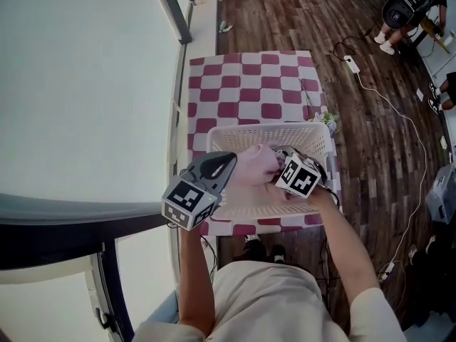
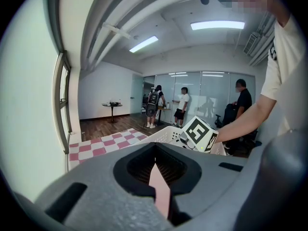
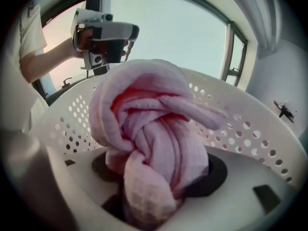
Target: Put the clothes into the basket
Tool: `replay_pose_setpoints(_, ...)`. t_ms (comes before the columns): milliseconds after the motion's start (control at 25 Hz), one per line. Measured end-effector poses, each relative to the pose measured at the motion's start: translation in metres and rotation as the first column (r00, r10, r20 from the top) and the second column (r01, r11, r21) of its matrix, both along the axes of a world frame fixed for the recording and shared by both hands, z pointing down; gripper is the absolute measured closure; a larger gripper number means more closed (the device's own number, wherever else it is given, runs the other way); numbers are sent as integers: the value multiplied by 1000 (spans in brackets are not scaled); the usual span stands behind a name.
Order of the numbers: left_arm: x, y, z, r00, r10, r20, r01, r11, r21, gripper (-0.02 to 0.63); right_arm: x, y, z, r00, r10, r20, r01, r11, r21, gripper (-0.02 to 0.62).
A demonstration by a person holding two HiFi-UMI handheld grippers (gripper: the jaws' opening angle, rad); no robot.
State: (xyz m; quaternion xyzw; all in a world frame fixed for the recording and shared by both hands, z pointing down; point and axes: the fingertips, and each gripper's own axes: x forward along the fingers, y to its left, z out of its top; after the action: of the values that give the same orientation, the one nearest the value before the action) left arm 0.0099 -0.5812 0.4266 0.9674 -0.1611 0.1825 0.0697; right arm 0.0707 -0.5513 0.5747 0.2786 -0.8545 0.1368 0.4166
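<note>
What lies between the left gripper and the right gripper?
A bunched pink cloth, over the white basket. The head view shows it reaching from the left gripper to the right gripper, and both grip it.

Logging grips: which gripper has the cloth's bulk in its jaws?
The right gripper: a thick wad of pink cloth fills its jaws; the left gripper pinches only a thin edge.

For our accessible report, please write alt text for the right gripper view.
A twisted pink cloth fills the centre, clamped in the jaws at the bottom, inside a white perforated basket. Behind it, the left hand-held gripper is held up against a bright window.
</note>
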Motion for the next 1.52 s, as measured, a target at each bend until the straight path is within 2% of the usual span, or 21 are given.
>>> replay_pose_setpoints(280,-3,-5,-1,1000,2,3,-2,1000,6,592,-15,22,28,996,-85,-27,83,994,-66,267)
replay_pose_setpoints(480,-2,-4,-1,1000,5,5,-5,1000,10,592,-13,19,28,996,-80,-45,77,996,-52,267)
replay_pose_setpoints(600,0,-2,-2,1000,13,4,-13,1000,11,592,-12,22,31,994,-83,-76,76,993,-95,259)
replay_pose_setpoints(680,2,1,-3,1000,23,1,-23,1000,14,592,-10,17,28,992,-64,-109,55,995,-83,220)
replay_pose_setpoints(760,3,3,-3,1000,30,-1,-30,999,17,592,-9,6,18,993,-16,-117,14,1000,-19,185)
replay_pose_setpoints(840,3,4,-3,999,33,0,-33,999,18,592,-6,-2,11,992,13,-123,-11,1000,19,100)
replay_pose_setpoints(1000,5,8,-2,999,40,1,-40,999,18,592,-3,1,10,995,43,-89,-44,999,-10,54)
replay_pose_setpoints(1240,8,13,-2,999,50,-1,-50,999,17,592,-7,11,-5,997,56,-46,-57,998,-15,54)
replay_pose_setpoints(1400,10,14,-3,999,47,-14,-47,999,25,592,-12,14,-36,996,86,3,-86,996,35,55)
replay_pose_setpoints(1480,15,18,-4,998,53,-20,-53,998,27,592,-7,17,-50,996,91,-3,-91,993,77,59)
replay_pose_setpoints(1520,18,21,-5,998,59,-20,-58,998,28,592,-3,18,-59,995,102,-9,-100,988,116,116)
